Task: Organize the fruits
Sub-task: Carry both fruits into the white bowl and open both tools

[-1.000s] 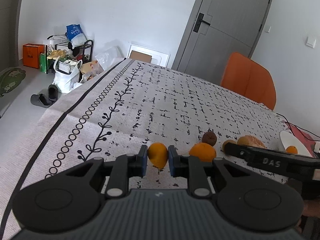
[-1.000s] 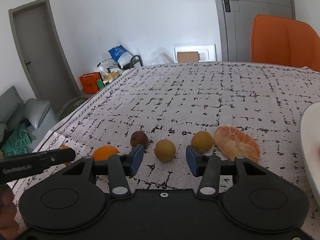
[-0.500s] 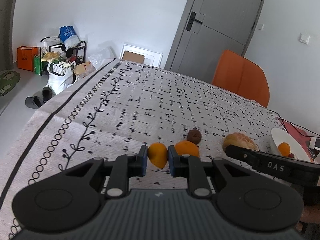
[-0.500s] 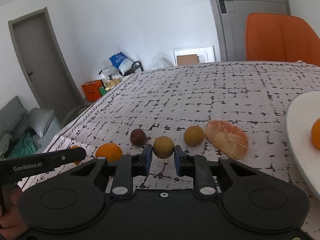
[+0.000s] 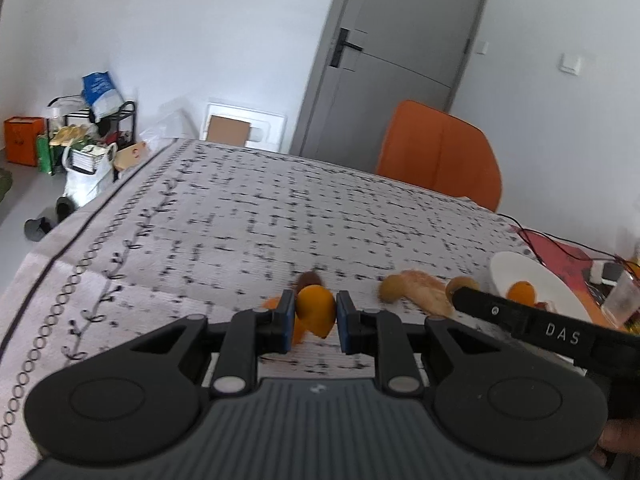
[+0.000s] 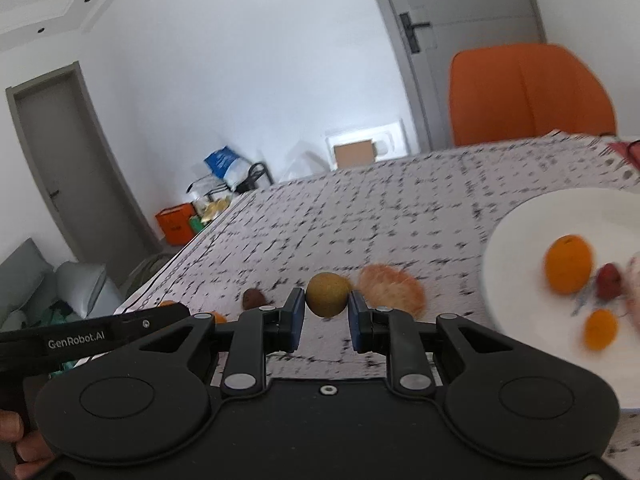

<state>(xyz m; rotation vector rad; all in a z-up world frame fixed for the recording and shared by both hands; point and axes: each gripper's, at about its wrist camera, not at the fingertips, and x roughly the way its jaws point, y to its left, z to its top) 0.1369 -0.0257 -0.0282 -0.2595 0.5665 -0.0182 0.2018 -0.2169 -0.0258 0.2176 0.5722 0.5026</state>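
My left gripper [image 5: 312, 326] is shut on a small orange pointed fruit [image 5: 316, 314] and holds it above the patterned tablecloth [image 5: 248, 216]. My right gripper [image 6: 323, 322] is shut on a round yellow-brown fruit [image 6: 327, 294], lifted off the table. A white plate [image 6: 520, 240] at the right holds an orange [image 6: 568, 266], a smaller orange fruit [image 6: 599, 329] and a red fruit [image 6: 609, 286]. On the cloth lie a peeled citrus [image 6: 392, 290], a dark brown fruit [image 6: 253, 298], another orange [image 5: 274, 303] and a yellow-brown fruit [image 5: 391, 289].
An orange chair [image 5: 440, 152] stands at the table's far side by a grey door [image 5: 400, 60]. Red cables and a glass [image 5: 622, 296] sit at the right edge. Bags and a rack [image 5: 92, 136] stand on the floor at the left.
My right gripper closed on the yellow-brown fruit, lifted it and swung right toward the plate. My left gripper moved right with the orange pointed fruit still in it.
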